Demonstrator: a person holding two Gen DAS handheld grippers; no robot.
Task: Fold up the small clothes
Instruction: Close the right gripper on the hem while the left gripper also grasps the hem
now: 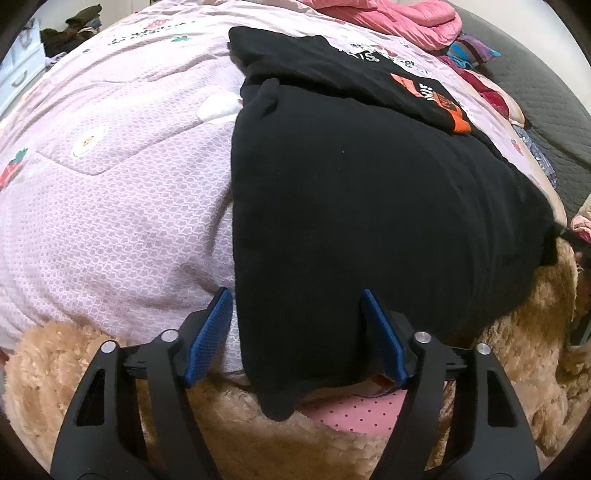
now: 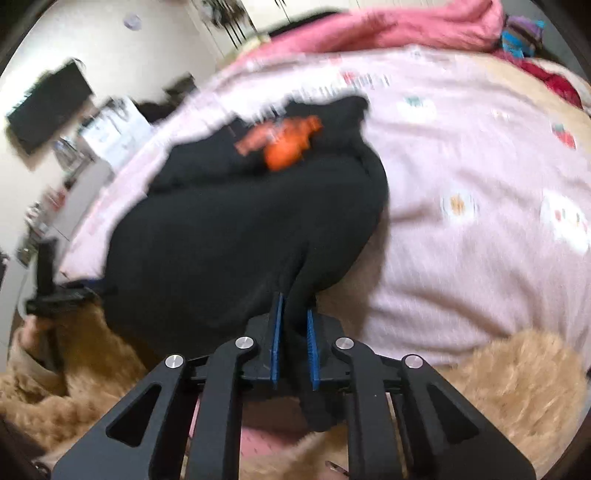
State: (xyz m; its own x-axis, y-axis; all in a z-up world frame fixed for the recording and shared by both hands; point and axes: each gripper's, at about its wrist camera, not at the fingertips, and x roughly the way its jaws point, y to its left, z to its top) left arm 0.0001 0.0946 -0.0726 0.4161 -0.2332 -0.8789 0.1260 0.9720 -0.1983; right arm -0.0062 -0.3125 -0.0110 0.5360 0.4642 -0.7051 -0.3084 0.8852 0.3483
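A black T-shirt (image 1: 351, 206) with an orange print (image 1: 436, 101) lies on the pale pink quilt (image 1: 122, 192), its near part doubled over. My left gripper (image 1: 297, 301) is open, its blue pads either side of the shirt's near left edge, which hangs down between them. In the blurred right wrist view, my right gripper (image 2: 293, 308) is shut on a fold of the black shirt (image 2: 236, 240) at its near right corner. The orange print (image 2: 284, 144) shows at the far end. The left gripper (image 2: 62, 295) shows at the shirt's left corner.
A tan fluffy blanket (image 1: 258, 443) covers the near edge of the bed. A pink dotted cloth (image 1: 354, 413) peeks from under the shirt. Pink bedding (image 1: 402, 18) and coloured clothes (image 1: 472, 51) lie at the far right. White drawers (image 1: 18, 70) stand at the far left.
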